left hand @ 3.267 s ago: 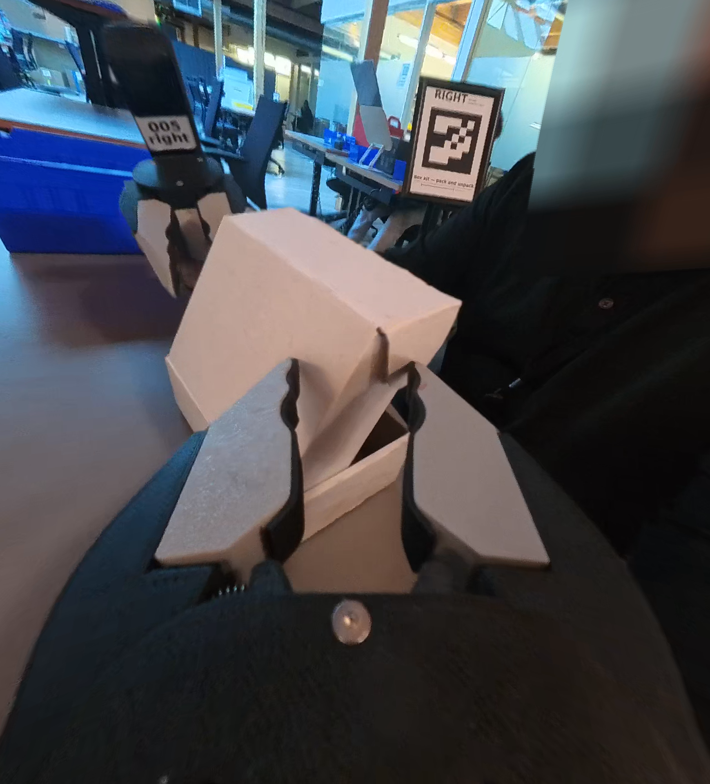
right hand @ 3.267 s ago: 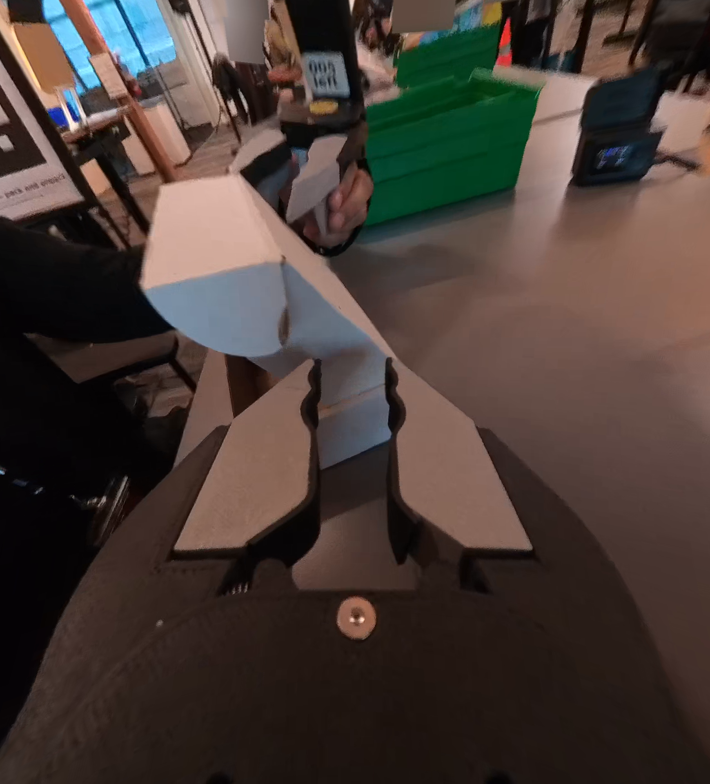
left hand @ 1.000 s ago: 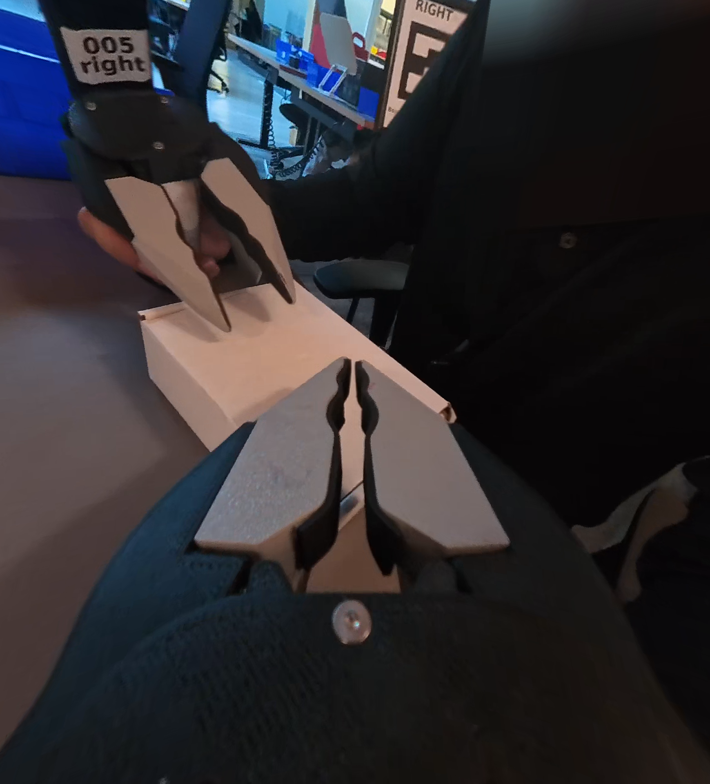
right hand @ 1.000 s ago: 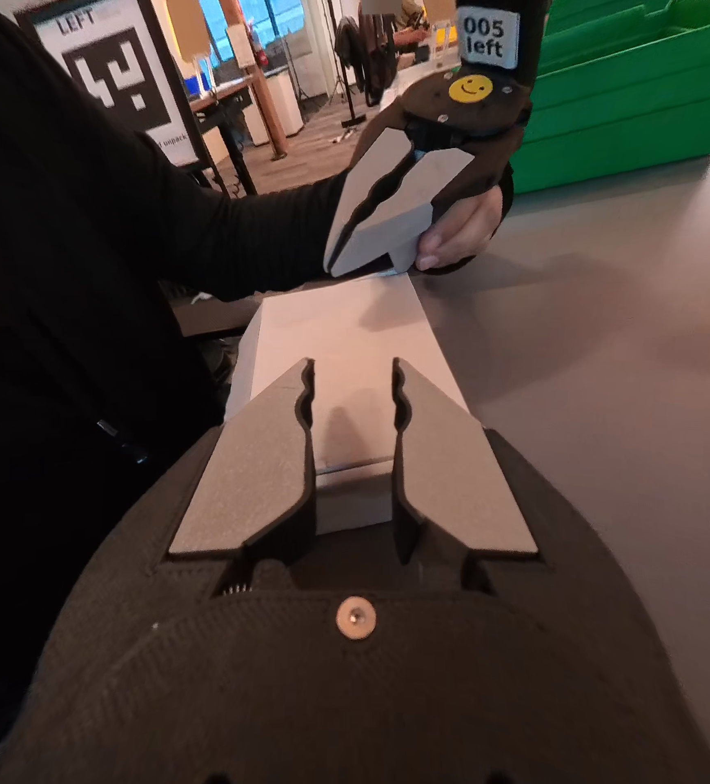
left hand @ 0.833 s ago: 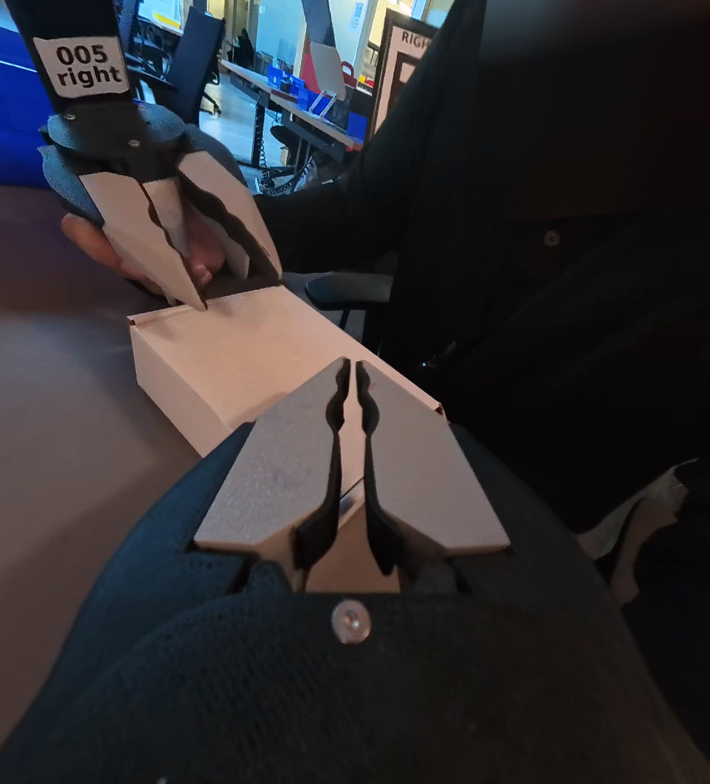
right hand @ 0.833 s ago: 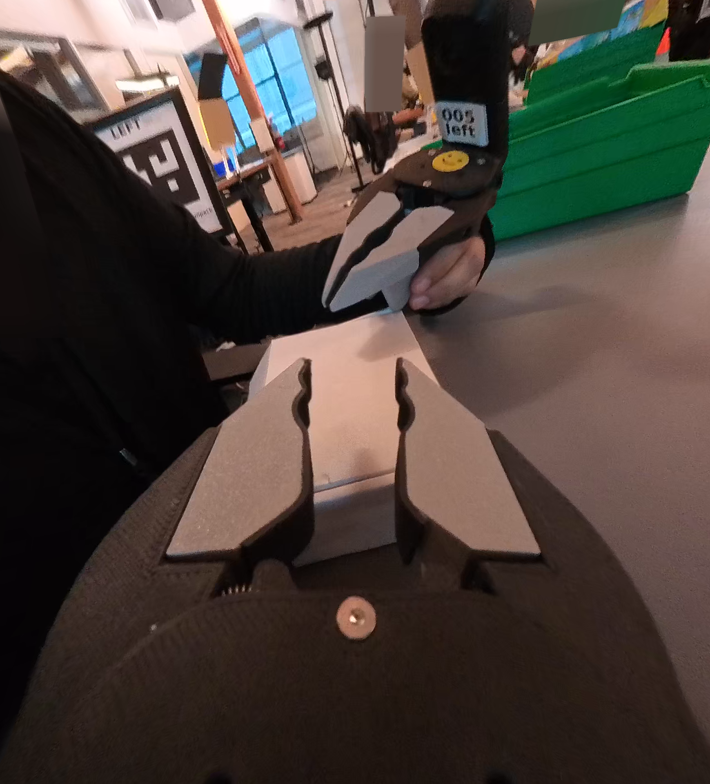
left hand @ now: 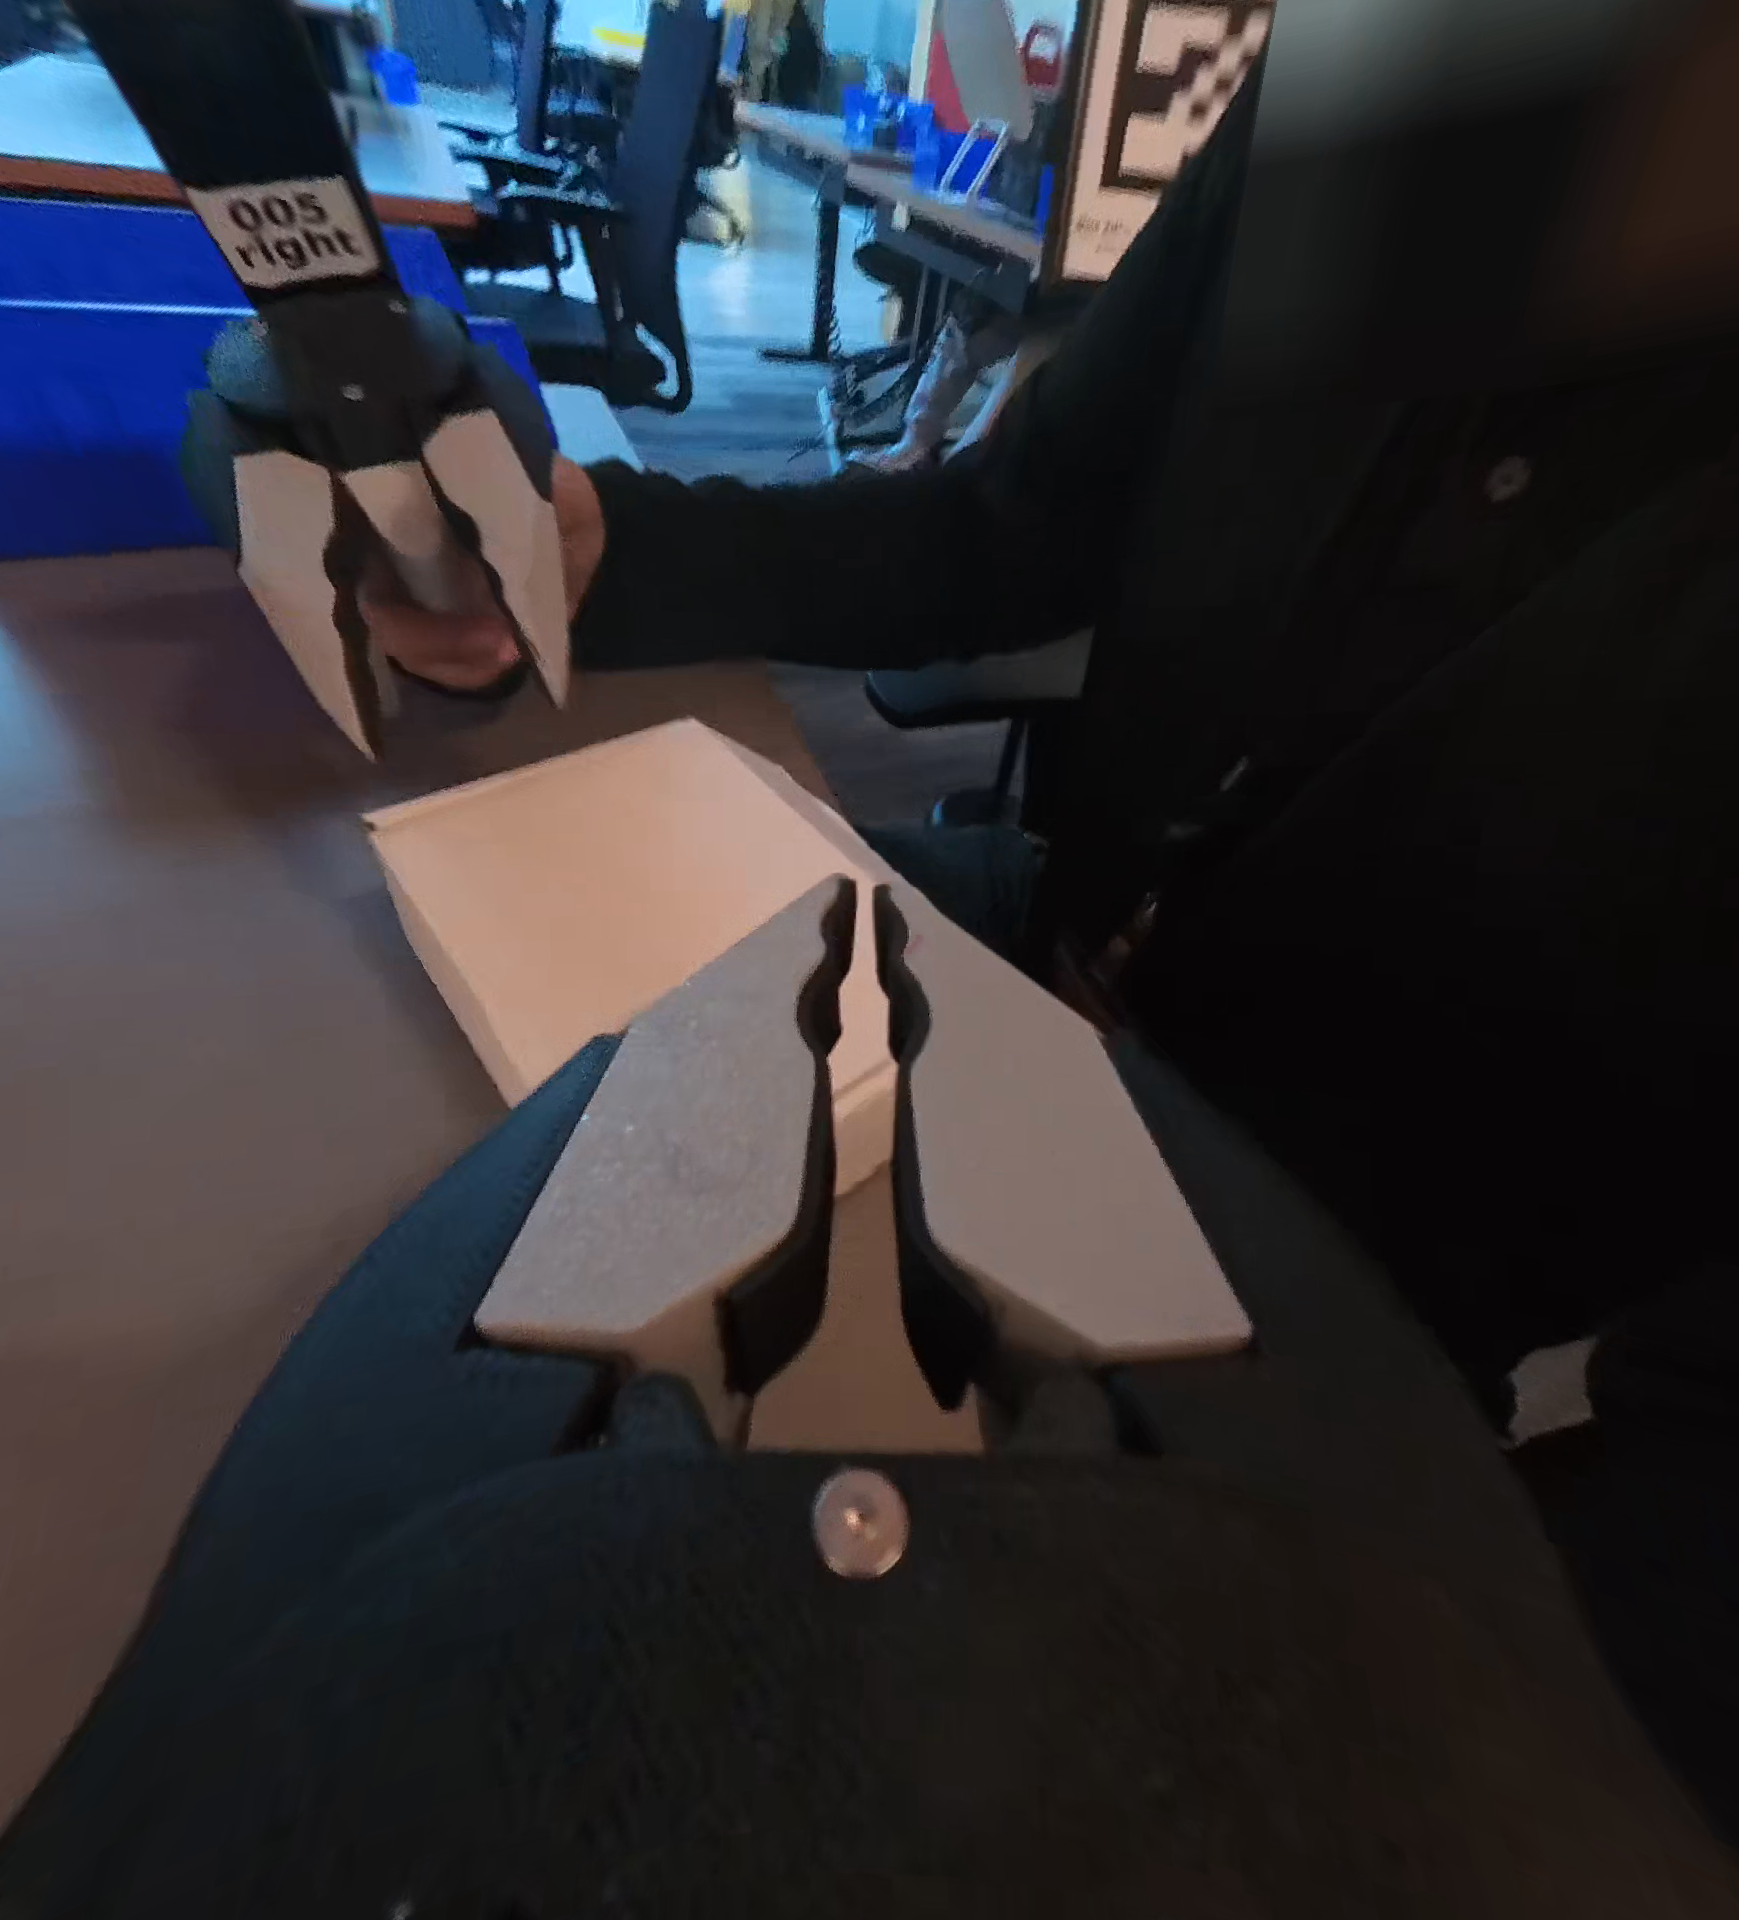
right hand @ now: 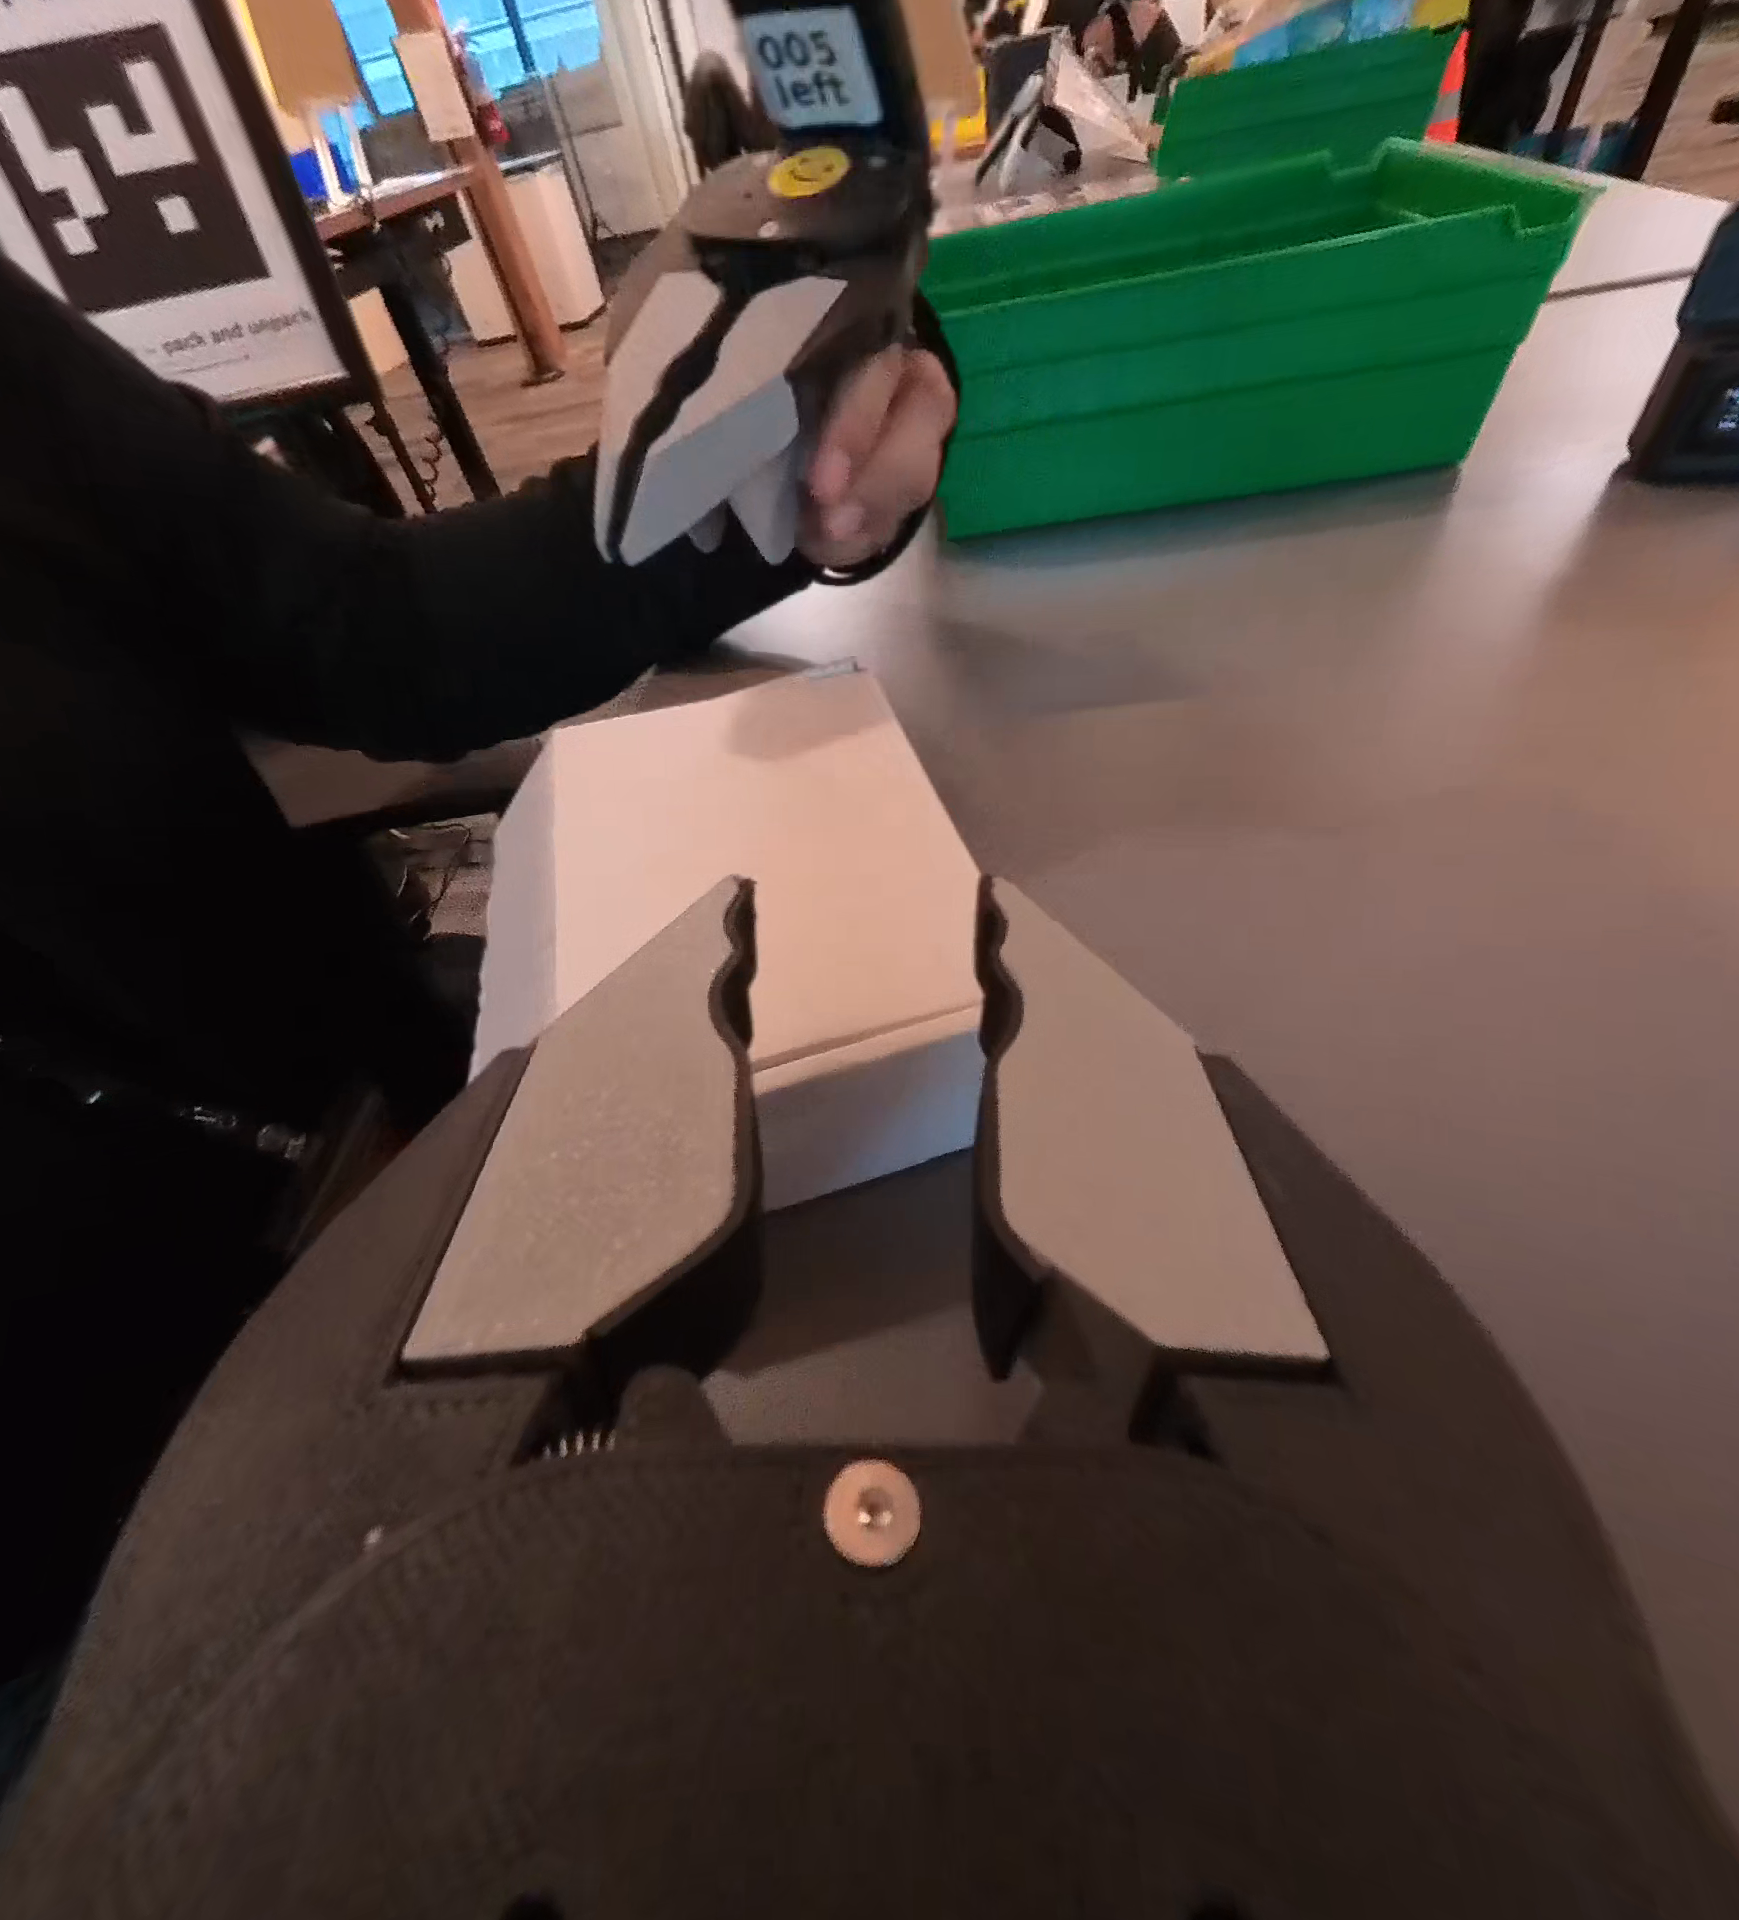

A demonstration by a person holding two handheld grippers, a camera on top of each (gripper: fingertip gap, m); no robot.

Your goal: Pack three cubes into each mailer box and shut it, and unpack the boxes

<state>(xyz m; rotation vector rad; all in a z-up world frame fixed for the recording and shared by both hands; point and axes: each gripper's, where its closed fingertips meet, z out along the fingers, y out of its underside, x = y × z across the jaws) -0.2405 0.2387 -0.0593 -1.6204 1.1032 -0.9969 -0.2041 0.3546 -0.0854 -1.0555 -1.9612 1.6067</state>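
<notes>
A closed white mailer box is lying flat on a grey table, at the edge nearest the seated person in dark clothing. Its lid is sitting down flush, and no cubes are showing.

The left gripper is hovering above the near end of the box with its 2 fingers almost together, only a thin slit between the tips, and nothing is caught in that slit. In the right wrist view the same gripper is hanging in the air above the far end of the box, tips pointing down, clear of the lid, with a hand wrapped around its handle.

The right gripper is sitting over the other end of the box with its fingers spread apart, the lid showing in the gap between them; it is gripping nothing. From the left wrist view it is floating above the table just beyond the box, not touching it, with a hand behind it.

A green bin is standing farther back on the table, well apart from the box, with a small dark device to its right. A blue bin is standing at the opposite end. A black-and-white marker board is standing behind the person's arm.
</notes>
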